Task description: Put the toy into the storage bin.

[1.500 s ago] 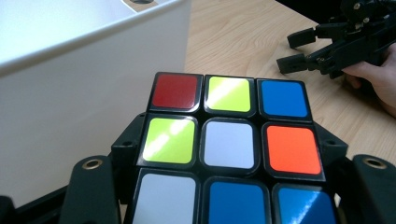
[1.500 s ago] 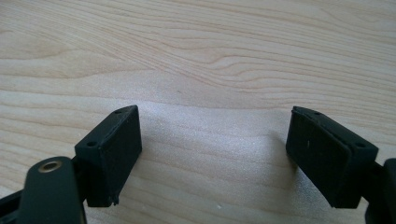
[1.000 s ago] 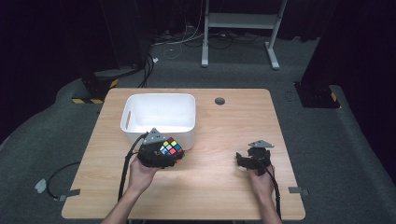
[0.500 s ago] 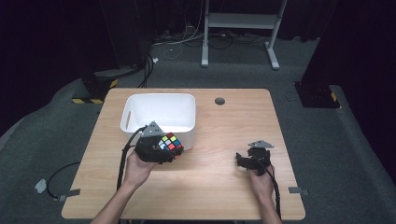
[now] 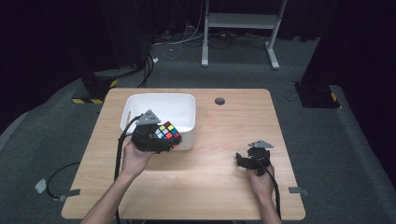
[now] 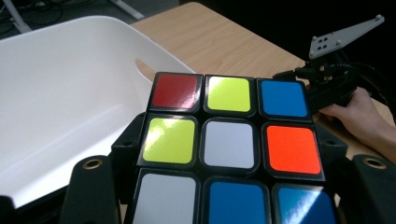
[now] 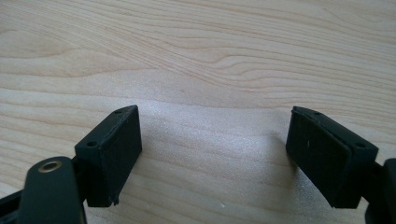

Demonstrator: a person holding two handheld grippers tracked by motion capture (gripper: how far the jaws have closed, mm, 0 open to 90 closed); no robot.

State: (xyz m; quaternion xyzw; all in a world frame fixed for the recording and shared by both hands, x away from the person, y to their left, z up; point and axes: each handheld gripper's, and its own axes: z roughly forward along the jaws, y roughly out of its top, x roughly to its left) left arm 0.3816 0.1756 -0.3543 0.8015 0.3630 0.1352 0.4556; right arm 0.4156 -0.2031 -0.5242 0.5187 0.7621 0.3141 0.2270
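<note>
A scrambled colour cube (image 5: 167, 131) hangs just above the front wall of the white bin (image 5: 159, 96), with my left gripper (image 5: 164, 138) shut on it. In the left gripper view the cube (image 6: 229, 140) sits between the black fingers (image 6: 123, 154), its red, yellow, blue, white and orange stickers facing up, and the bin (image 6: 60, 93) lies behind on the left. My right gripper (image 5: 243, 161) rests low over the wooden table (image 5: 224, 186) at the right. Its jaws stand wide apart with only bare wood (image 7: 210, 56) between them (image 7: 215, 154).
A round cable hole (image 5: 219, 101) sits in the table's far edge. Beyond the table, a metal stand (image 5: 238, 28) and loose cables (image 5: 182, 42) lie on the dark floor. A cable (image 5: 119, 158) trails from the left gripper down the forearm.
My left gripper has risen with the cube and drifted toward the bin's front wall. The right gripper has stayed where it was.
</note>
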